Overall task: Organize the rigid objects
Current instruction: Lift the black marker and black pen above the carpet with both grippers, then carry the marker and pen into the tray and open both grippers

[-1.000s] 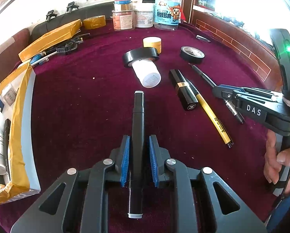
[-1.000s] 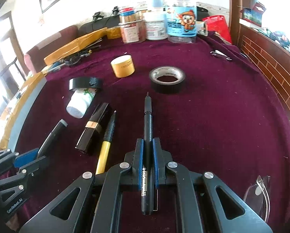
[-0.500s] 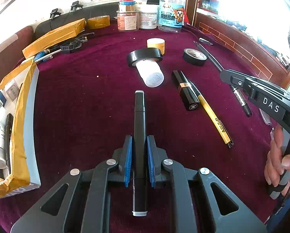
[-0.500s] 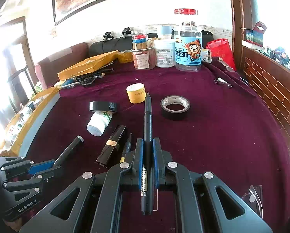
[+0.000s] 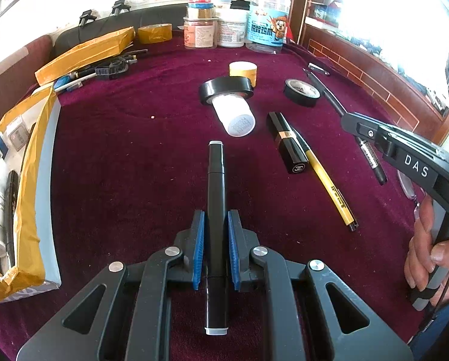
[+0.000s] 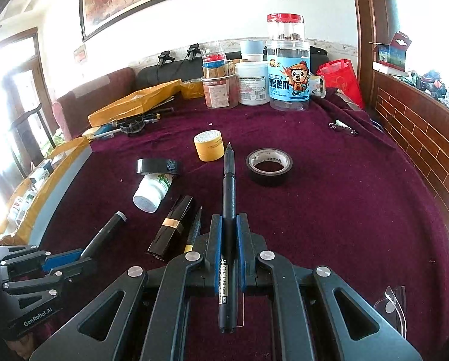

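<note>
Both tongs are holding something: the left gripper (image 5: pixel 215 251) is pinching a black marker (image 5: pixel 216 198) between its blue pads, low in the centre of the left wrist view, and the right gripper (image 6: pixel 229 251) is pinching a thin black pen (image 6: pixel 229 210) the same way in the right wrist view, tip pointing up the frame. Judging by the spread on the maroon cloth (image 5: pixel 119 156), the sorting is sitting at an early stage. Mid-frame in the left view, a white pill bottle (image 5: pixel 235 114) is lying with a black tape roll (image 5: pixel 226 90) around its far end, and a black lipstick (image 5: pixel 287 141) and a yellow pen (image 5: pixel 329 186) are lying side by side to the right. A second black tape roll (image 6: pixel 269 167) and a yellow tape roll (image 6: pixel 209 146) are waiting further up. A cardboard box (image 5: pixel 34 156) at the left edge is already holding small items and may be the destination. Readable writing: "DAS" on the right gripper's arm, "GenRobot.AI" on the left one's, and Chinese characters on the blue cartoon jar (image 6: pixel 289 81); the lipstick cap is showing a logo too small to read.
</note>
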